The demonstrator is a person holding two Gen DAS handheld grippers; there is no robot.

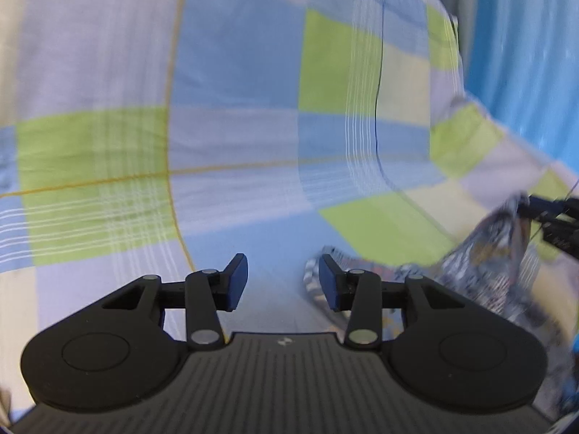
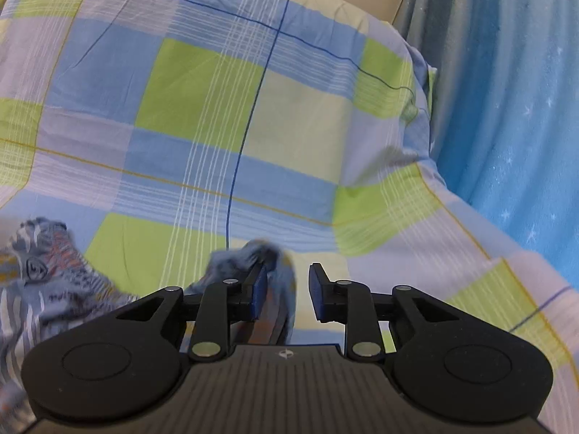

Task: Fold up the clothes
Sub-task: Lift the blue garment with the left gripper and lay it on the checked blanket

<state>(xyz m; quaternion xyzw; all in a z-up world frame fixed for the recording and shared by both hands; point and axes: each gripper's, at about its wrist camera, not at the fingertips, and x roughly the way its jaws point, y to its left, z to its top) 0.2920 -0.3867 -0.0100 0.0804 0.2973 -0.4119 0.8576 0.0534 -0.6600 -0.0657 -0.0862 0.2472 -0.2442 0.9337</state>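
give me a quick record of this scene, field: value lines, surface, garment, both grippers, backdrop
surface: checked bedsheet in blue, green and pale squares
garment: patterned blue-grey garment, crumpled on the sheet, not folded
left gripper: open, nothing between its jaws, garment just to its right
right gripper: open, a fold of the garment lies between the jaws; contact unclear
backdrop: blue curtain on the right
image quality: motion blur, fine detail unclear
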